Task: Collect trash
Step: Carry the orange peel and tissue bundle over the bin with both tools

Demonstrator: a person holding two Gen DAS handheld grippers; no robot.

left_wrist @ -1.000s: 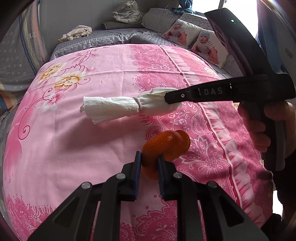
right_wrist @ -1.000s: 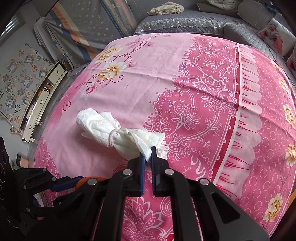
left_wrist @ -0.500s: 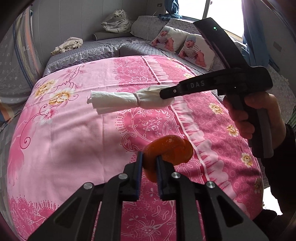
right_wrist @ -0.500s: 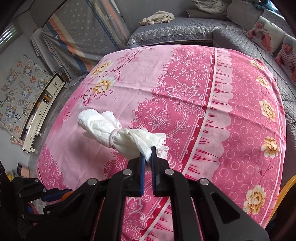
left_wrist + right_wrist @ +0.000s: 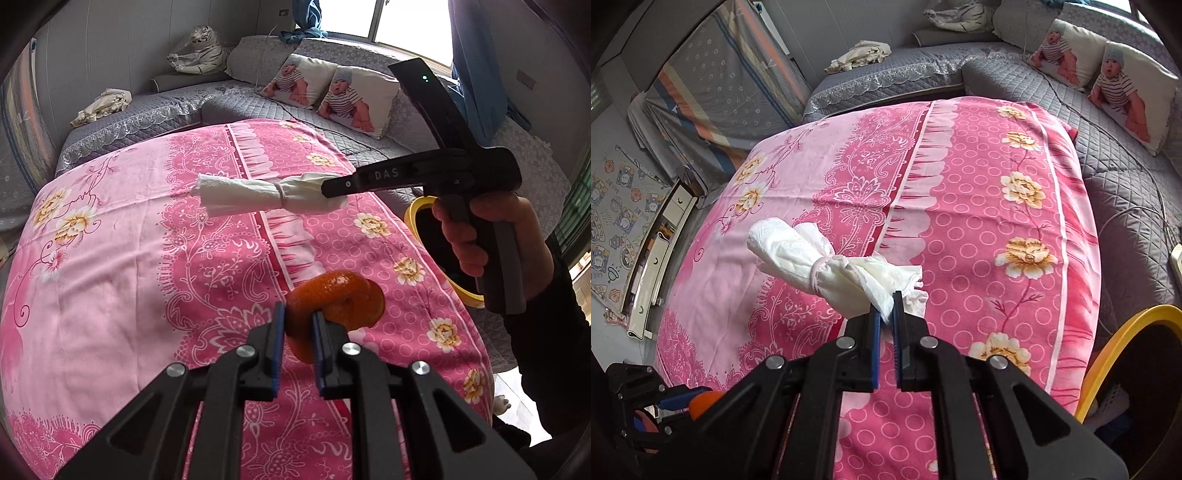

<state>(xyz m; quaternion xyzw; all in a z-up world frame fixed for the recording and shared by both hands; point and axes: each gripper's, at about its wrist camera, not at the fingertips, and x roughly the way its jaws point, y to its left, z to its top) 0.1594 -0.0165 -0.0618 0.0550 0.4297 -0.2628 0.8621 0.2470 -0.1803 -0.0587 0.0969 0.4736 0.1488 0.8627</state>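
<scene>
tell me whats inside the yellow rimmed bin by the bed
The yellow-rimmed bin shows only a dark interior; no contents can be made out. The hand on the right gripper's handle covers much of its opening, and the other view shows just its rim.

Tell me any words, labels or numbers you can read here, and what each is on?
"DAS": pale letters on the side of the right tongs, seen from the left camera.
Cartoon wall hanging: pictures only, any writing too small to read.
Nothing else carries readable text.
</scene>
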